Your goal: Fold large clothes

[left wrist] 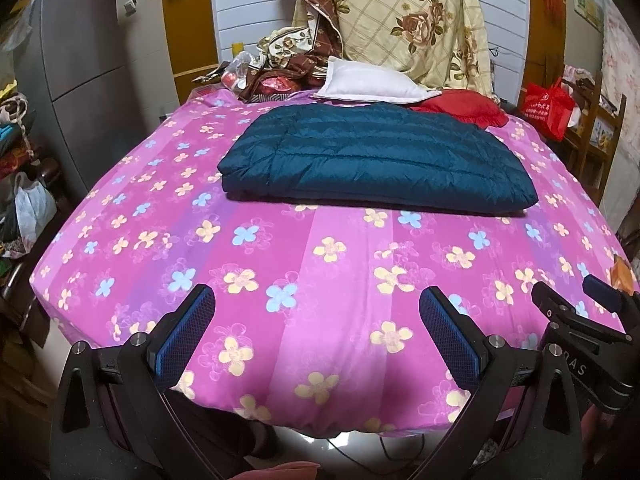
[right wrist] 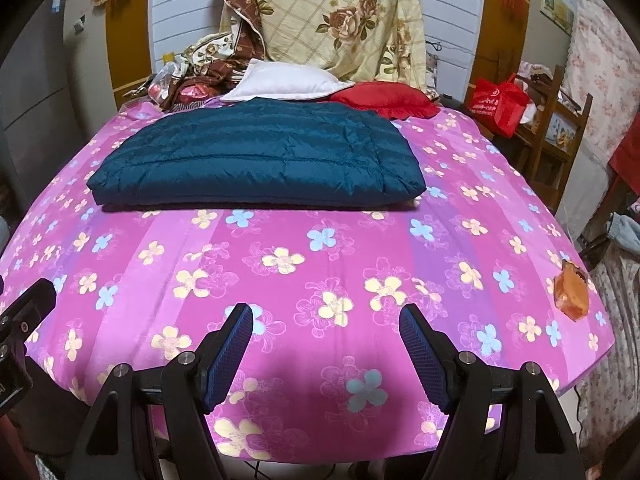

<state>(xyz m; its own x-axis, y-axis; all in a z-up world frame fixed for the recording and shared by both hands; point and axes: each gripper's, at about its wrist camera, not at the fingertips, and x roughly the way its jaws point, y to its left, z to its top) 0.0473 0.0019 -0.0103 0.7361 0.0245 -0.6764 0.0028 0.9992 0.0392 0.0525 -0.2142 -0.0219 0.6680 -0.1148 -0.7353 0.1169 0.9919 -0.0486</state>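
Judging from how things lie, the fold looks finished or nearly so. One teal quilted down jacket (left wrist: pixel 376 156) lies on the far half of the bed, squared into a flat, layered rectangle with stacked edges showing at its near left corner; no sleeve or hood hangs loose that I can see. Whether another fold is meant, cannot tell.

Left gripper (left wrist: pixel 316 318) hovers over the near edge of the pink flowered bedsheet (left wrist: pixel 280 272), jaws spread wide, nothing between them. Right gripper (right wrist: pixel 326 334) likewise: jaws apart, empty, well short of the jacket. Neither touches the garment.

Count:
- folded jackets: one; no other garment waiting on the sheet
- pillows at the head: one white pillow (left wrist: pixel 368 82), one red pillow (left wrist: pixel 460 108), both just beyond the jacket
- cream rose-print quilts (left wrist: pixel 408 16) draped upright against the headboard: one
- red bags (left wrist: pixel 548 108) right of the bed: one
- small orange packet (right wrist: pixel 572 292) on the sheet's right edge: one

Left, at most: a final tidy or moving the bundle away.
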